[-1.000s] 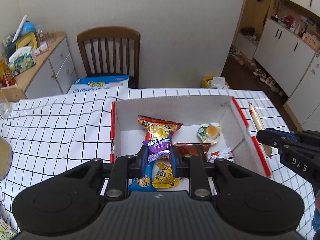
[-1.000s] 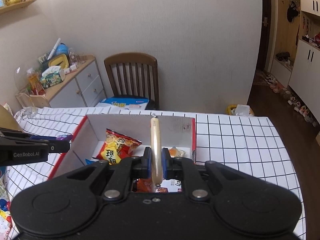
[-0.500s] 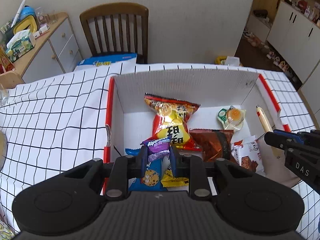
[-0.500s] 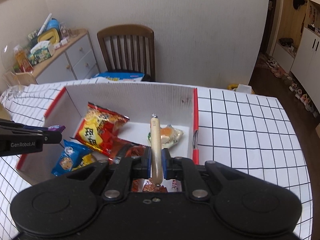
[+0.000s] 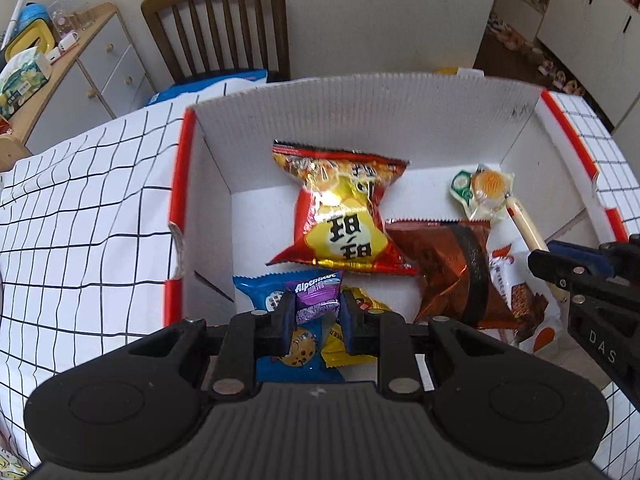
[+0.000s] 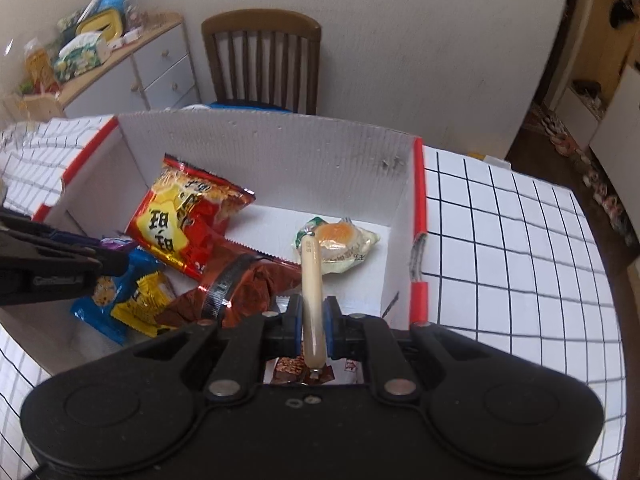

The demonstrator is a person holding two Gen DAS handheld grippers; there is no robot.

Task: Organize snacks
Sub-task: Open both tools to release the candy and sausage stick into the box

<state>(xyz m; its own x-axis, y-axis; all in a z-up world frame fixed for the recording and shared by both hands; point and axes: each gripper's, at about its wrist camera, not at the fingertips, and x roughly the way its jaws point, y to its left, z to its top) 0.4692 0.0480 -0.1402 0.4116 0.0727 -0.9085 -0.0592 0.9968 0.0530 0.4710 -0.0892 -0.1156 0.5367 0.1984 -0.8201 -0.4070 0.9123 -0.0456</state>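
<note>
1. A purple candy (image 5: 318,298) is being clamped by the left gripper (image 5: 316,312) above the box (image 5: 360,112).
2. A sausage stick (image 6: 311,280) is being clamped by the right gripper (image 6: 313,322) at the box's right.
3. The thin stick could be dropped outside if released early.

A cardboard box (image 5: 208,184) sits on a table with a checked cloth (image 5: 80,208), a chair (image 5: 218,28) behind it and a drawer cabinet (image 5: 92,76) to the chair's left. Inside, a large chip bag (image 5: 340,216) lies centre, a foil packet (image 5: 452,272) to its right, a jelly cup (image 5: 484,188) in the far right part. A cookie packet (image 5: 288,344) lies at the near left.
</note>
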